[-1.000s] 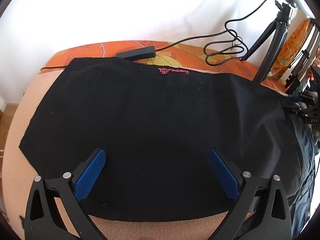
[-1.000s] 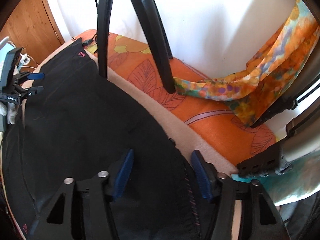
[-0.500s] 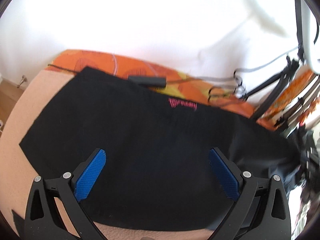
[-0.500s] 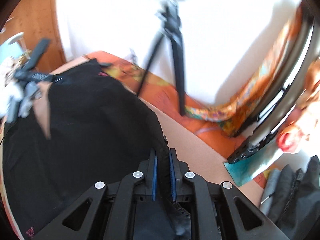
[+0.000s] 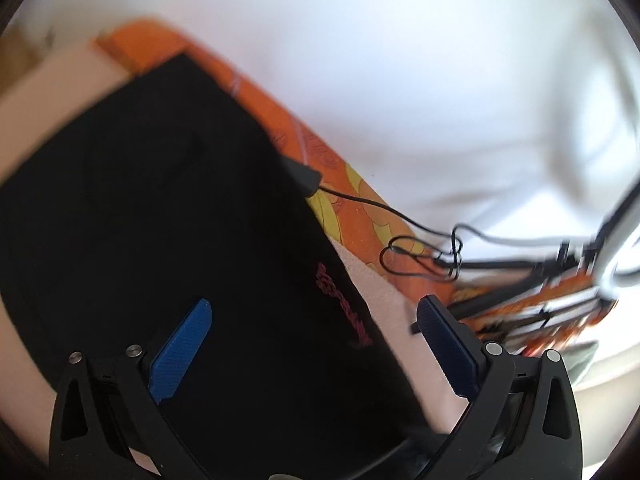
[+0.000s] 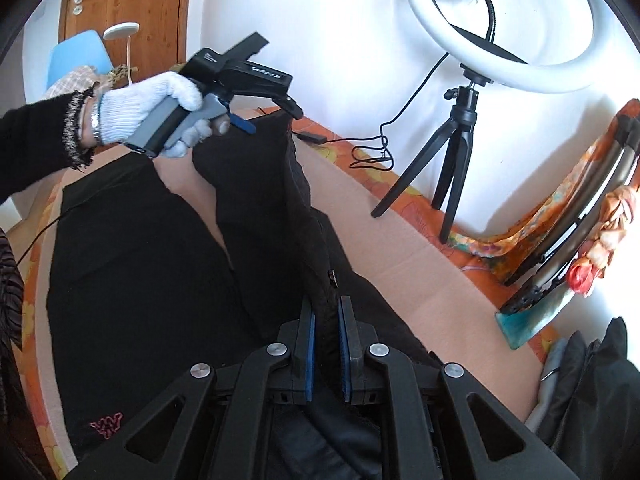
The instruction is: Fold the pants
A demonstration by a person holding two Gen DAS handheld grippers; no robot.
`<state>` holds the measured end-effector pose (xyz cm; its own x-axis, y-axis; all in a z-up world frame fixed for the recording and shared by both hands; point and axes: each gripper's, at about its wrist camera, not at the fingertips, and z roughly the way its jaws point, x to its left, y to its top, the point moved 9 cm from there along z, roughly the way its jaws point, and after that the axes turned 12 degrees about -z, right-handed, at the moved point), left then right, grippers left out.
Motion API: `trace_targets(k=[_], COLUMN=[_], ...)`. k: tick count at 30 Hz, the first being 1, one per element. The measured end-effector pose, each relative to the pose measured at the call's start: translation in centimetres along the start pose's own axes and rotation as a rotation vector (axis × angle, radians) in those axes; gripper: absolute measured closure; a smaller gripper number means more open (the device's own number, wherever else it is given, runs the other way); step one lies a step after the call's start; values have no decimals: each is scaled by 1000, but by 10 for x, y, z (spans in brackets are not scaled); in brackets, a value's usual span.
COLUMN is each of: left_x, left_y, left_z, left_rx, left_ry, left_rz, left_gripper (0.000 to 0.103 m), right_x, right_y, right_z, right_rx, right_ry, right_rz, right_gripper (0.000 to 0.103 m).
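My right gripper [image 6: 326, 344] is clamped on a bunched edge of the black pants [image 6: 140, 280], fabric pinched between the blue pads [image 6: 309, 354]. From there a ridge of cloth rises off the peach blanket [image 6: 400, 248]; the rest lies flat. My left gripper [image 5: 316, 352] is wide open above the pants, gripping nothing. White-gloved left hand [image 6: 148, 104] holds its handle. Ring light [image 6: 496, 24] on tripod by the wall.
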<state>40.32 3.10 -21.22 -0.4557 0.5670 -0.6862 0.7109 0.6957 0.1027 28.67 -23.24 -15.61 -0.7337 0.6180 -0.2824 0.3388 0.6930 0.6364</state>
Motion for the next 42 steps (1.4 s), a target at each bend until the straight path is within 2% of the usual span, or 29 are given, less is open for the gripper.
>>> trace_targets(k=[2,4,6,8,9,11,12,14,17,24,30,37,42], left_x=[7,7,5,6,8,10,7,9,12,0,-11,-12,0], left_y=[1,1,-3,-8,-12,-17,-17,-21,-22,-23,-32,-57,-79], left_z=[5,5,5,11,14,17,18,20,18,-1,-44,-93,-125], left_rx=[5,-43,-78,-71,-59,-45,-44,-44,-64,-135,-198,-243,-260], left_ry=[21,84,148,207,220,220,212,179,157,100,63,36,22], left_rz=[-28,66,167,210,213,205,206,210,219,278,334,361,373], left_gripper=[2,2,9,24,27,46,52,83,96,98,99,99,99], right_x=[11,19,22,26,27,29,28,26,19,6,4,24,46], right_y=[-6,-12,-16,-20,-20,-21,-21,-20,-19,-11,0,8,2], right_z=[0,-1,-1,-3,-4,-4,-5,-7,-11,-23,-47,-81,-99], right_rx=[7,17,23,21,21,21,21,17,14,2,-24,-24,-10], right_ry=[3,19,22,29,31,23,17,3,-23,-95,-145,-183,-176], right_rz=[-14,-25,-23,-19,-20,-26,-28,-24,-16,18,38,10,12], right_gripper=[95,95,95,95,95,95,95,95,95,95,95,95,95])
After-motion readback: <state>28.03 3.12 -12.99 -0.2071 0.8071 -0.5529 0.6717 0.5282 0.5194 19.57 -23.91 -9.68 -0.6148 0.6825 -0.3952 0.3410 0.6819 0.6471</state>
